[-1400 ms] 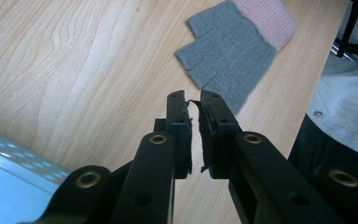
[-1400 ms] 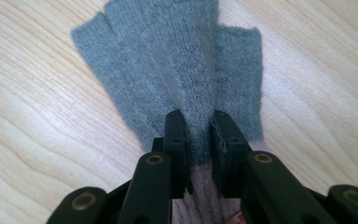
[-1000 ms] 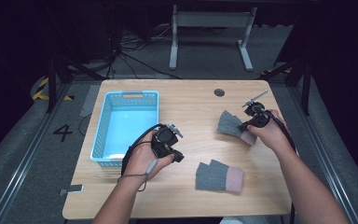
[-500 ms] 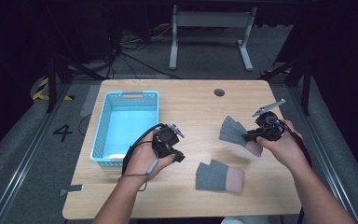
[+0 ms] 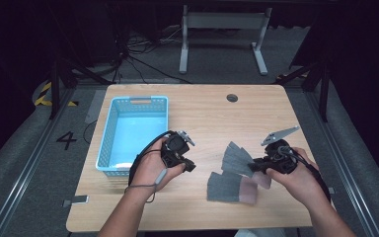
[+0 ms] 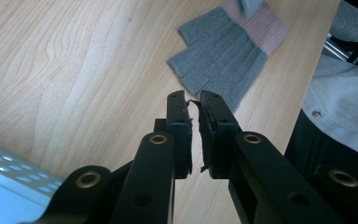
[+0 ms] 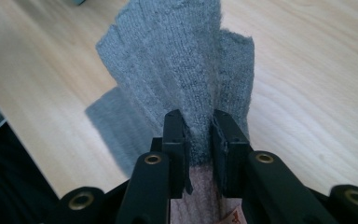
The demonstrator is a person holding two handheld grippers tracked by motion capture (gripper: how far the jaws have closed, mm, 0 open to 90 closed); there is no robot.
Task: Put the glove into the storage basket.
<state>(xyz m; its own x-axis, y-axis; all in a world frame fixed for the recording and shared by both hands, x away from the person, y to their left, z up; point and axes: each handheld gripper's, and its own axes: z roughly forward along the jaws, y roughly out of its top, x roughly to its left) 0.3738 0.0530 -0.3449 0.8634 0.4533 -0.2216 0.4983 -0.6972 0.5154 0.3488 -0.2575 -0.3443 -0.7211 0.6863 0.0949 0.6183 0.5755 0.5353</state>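
Two grey fingerless gloves with pink cuffs are on the wooden table. One glove [image 5: 225, 186] [image 6: 228, 56] lies flat near the front edge. My right gripper [image 5: 254, 166] [image 7: 199, 126] is shut on the other glove [image 5: 236, 159] [image 7: 186, 65] near its cuff, and the glove's fingers fan out to the left, just behind the flat one. My left gripper [image 5: 189, 166] [image 6: 193, 100] sits at the table's middle, to the left of both gloves. Its jaws are shut with only a slit between them, and nothing is held.
A light blue plastic basket [image 5: 139, 99] [image 6: 4, 186] stands at the table's left, right beside the left hand. A round cable hole [image 5: 232, 98] is in the far part of the tabletop. The person's clothing [image 6: 335, 98] is at the front edge.
My right gripper has carried its glove from the back right toward the front, down beside the flat glove. The left gripper has stayed put.
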